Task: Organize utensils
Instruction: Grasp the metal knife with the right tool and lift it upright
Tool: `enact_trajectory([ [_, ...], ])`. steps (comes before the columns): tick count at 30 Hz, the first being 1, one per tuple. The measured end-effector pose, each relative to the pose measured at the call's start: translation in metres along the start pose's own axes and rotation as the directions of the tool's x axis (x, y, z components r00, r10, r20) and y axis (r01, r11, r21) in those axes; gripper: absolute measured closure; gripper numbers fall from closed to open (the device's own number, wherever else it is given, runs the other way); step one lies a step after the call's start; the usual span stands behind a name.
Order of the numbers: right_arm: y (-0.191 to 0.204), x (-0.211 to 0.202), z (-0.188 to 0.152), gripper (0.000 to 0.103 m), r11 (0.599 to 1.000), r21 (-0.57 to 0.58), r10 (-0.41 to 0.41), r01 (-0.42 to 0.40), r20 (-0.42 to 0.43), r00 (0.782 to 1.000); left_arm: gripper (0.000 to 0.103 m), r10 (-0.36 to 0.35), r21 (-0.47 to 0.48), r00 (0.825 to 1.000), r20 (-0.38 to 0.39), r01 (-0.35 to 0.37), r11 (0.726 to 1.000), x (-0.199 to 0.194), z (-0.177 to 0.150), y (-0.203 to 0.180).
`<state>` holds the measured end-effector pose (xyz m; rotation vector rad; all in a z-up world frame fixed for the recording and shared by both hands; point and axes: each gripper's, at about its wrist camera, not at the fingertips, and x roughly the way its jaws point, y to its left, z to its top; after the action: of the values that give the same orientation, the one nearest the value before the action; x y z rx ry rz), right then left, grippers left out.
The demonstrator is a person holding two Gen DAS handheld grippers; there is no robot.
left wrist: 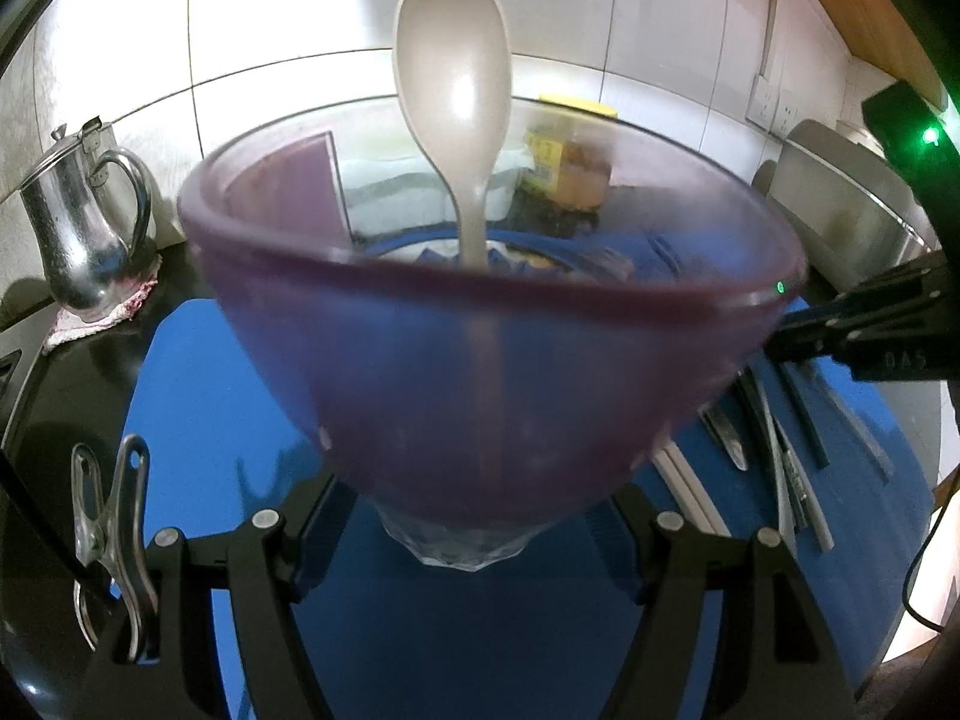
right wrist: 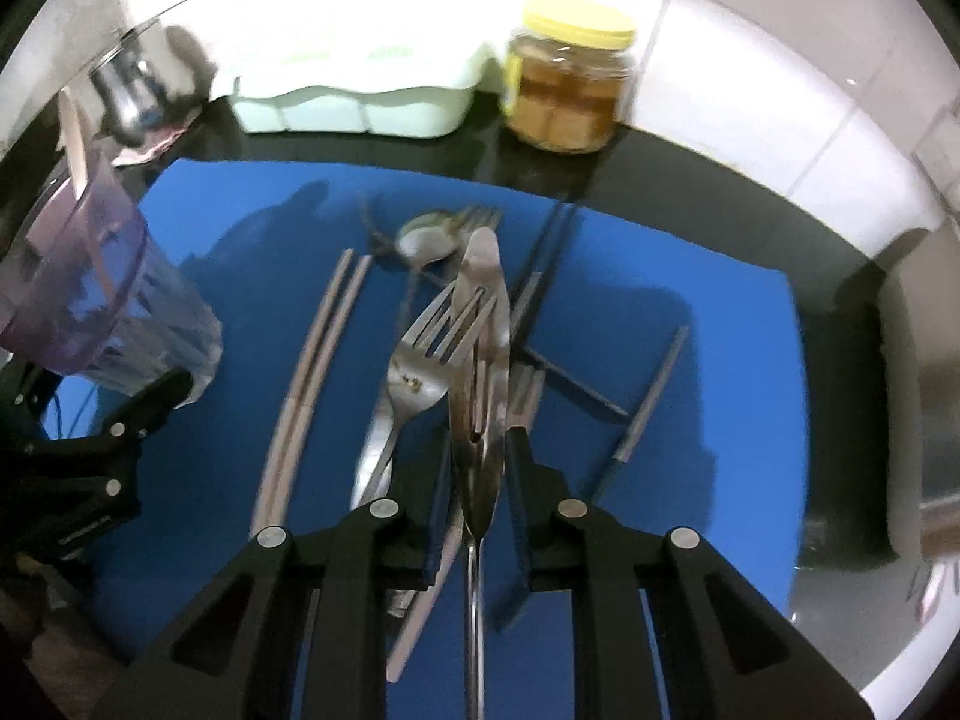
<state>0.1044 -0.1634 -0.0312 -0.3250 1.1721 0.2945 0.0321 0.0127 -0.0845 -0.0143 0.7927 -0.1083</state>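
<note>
My left gripper (left wrist: 474, 516) is shut on the base of a purple see-through cup (left wrist: 492, 360), held just above the blue mat (left wrist: 198, 396). A beige plastic spoon (left wrist: 456, 78) stands in the cup, bowl upward. In the right wrist view my right gripper (right wrist: 477, 456) points steeply down, its jaws closed on a steel knife (right wrist: 480, 312) whose blade sticks out over a fork (right wrist: 420, 372) on the mat. A pale pair of chopsticks (right wrist: 318, 372), a metal spoon (right wrist: 426, 234) and dark chopsticks (right wrist: 540, 276) also lie on the mat. The cup (right wrist: 90, 288) shows at the left edge.
Behind the mat on the dark counter stand a yellow-lidded jar (right wrist: 567, 78) and a pale green container (right wrist: 354, 102). A steel kettle (left wrist: 84, 228) sits at the far left on a cloth. A metal clip (left wrist: 114, 516) hangs near my left fingers. A steel sink (left wrist: 852, 204) lies to the right.
</note>
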Motion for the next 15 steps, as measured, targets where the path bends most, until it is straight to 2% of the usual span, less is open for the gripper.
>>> enact_trajectory([
  [4,-0.003,0.001,-0.002,0.084,0.99,-0.029,-0.14,0.14,0.015,0.99,0.028,-0.001,-0.001,1.0,-0.001,0.001,1.0,0.002,0.001,0.002],
  [7,0.002,-0.003,-0.005,0.084,0.966,-0.07,-0.244,0.249,0.072,0.967,0.028,-0.002,-0.001,1.0,-0.002,0.002,1.0,0.003,0.002,0.002],
  [10,0.009,-0.024,-0.01,0.085,0.962,-0.095,-0.235,0.256,0.186,0.954,0.028,-0.001,-0.001,1.0,-0.002,0.001,1.0,0.003,0.002,0.002],
  [15,0.021,-0.044,-0.01,0.085,0.934,-0.102,-0.295,0.341,0.314,0.902,0.028,-0.003,-0.002,1.0,-0.005,0.003,1.0,0.005,0.005,0.002],
])
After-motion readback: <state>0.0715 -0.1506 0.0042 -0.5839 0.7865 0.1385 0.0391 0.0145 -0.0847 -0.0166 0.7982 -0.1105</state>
